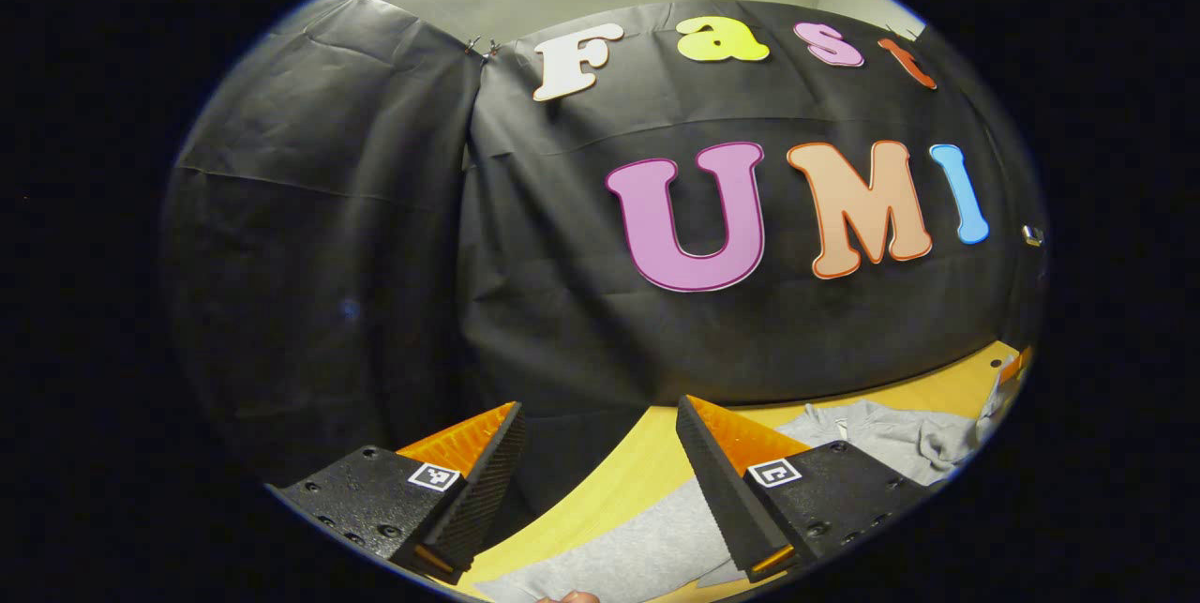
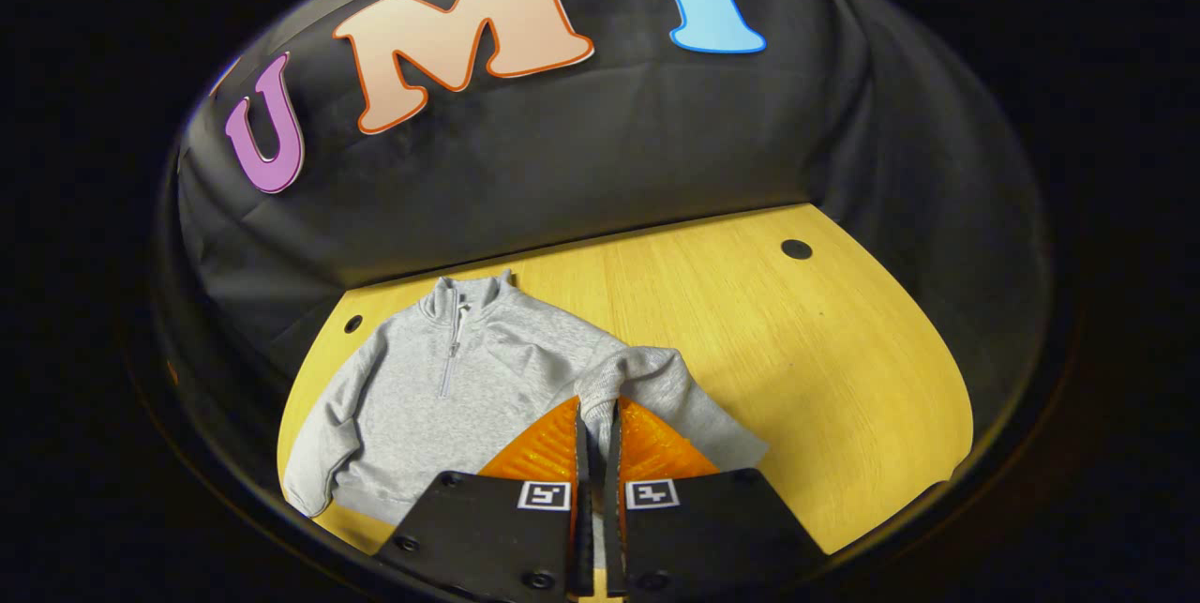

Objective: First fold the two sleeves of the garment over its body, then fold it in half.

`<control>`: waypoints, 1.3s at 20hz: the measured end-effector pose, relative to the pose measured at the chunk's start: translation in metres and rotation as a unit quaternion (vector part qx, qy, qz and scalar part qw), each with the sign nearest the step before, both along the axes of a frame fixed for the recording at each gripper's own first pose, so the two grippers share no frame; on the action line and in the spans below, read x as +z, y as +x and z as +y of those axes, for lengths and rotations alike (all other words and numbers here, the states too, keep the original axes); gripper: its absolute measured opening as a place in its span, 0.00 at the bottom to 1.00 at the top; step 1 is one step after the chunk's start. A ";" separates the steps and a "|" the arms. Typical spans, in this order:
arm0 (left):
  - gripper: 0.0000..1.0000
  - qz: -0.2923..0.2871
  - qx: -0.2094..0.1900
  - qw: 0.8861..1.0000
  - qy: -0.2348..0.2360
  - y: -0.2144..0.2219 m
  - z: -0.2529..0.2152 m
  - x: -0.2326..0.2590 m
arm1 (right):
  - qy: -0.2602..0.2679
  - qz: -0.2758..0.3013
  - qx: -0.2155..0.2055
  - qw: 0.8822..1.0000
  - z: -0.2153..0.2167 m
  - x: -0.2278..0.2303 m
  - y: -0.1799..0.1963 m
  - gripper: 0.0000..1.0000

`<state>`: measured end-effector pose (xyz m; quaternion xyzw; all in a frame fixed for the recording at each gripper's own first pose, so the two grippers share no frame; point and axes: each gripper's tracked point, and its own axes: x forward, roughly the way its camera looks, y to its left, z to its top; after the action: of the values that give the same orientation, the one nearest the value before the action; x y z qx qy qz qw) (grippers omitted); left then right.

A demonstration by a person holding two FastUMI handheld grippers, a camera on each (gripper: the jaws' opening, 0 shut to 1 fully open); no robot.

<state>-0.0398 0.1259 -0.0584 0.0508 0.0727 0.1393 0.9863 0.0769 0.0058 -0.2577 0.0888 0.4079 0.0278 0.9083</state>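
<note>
A grey zip-neck sweatshirt (image 2: 441, 397) lies face up on the yellow wooden table (image 2: 797, 340), collar toward the black wall. My right gripper (image 2: 597, 415) is shut on the cuff of one sleeve (image 2: 647, 373), which is bunched and lifted up toward the fingers. The other sleeve (image 2: 328, 434) lies stretched out beside the body. In the left gripper view the left gripper (image 1: 600, 404) stands open and empty, held above the table's left end, with the sweatshirt (image 1: 637, 547) below and between its fingers.
The black cloth wall closes the table's far side and both ends. Two small dark holes (image 2: 796, 248) (image 2: 352, 324) sit in the tabletop near the back. Bare wood spreads to the right of the sweatshirt. A bit of a hand (image 1: 567, 596) shows at the bottom edge.
</note>
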 end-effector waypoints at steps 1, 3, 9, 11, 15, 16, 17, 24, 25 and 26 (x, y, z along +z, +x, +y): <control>0.98 0.000 0.007 1.000 0.002 -0.003 0.005 0.001 | 0.000 -0.002 0.008 1.000 0.009 0.000 0.004 0.07; 0.98 0.002 0.019 1.000 0.005 -0.011 0.015 0.001 | 0.003 -0.009 0.023 1.000 0.029 0.003 0.013 0.07; 0.95 0.011 0.053 0.998 0.012 -0.036 0.047 0.000 | 0.017 -0.028 0.053 0.998 0.086 0.012 0.045 0.07; 0.95 0.013 0.064 0.998 0.013 -0.043 0.058 -0.003 | 0.023 -0.032 0.059 0.997 0.103 0.015 0.053 0.07; 0.98 0.017 0.086 0.996 0.011 -0.057 0.077 -0.005 | 0.024 -0.038 0.086 0.995 0.142 0.018 0.065 0.07; 0.95 0.018 0.091 0.996 0.011 -0.060 0.081 -0.006 | 0.023 -0.037 0.094 0.995 0.153 0.018 0.065 0.07; 0.95 0.019 0.095 0.995 0.011 -0.063 0.087 -0.007 | 0.024 -0.036 0.103 0.994 0.165 0.017 0.063 0.07; 0.95 0.028 0.125 0.992 0.010 -0.087 0.114 -0.015 | 0.013 -0.023 0.194 0.981 0.261 -0.006 0.046 0.09; 0.95 0.032 0.129 0.991 0.009 -0.091 0.117 -0.017 | 0.011 -0.016 0.206 0.978 0.273 -0.010 0.042 0.07; 0.95 0.036 0.134 0.990 0.010 -0.096 0.121 -0.019 | 0.008 -0.010 0.216 0.976 0.285 -0.017 0.037 0.07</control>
<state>-0.1355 0.2467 -0.0774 0.0549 0.1124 0.2690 0.9550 0.1140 0.2905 -0.2746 0.0053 0.4079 0.2276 0.8842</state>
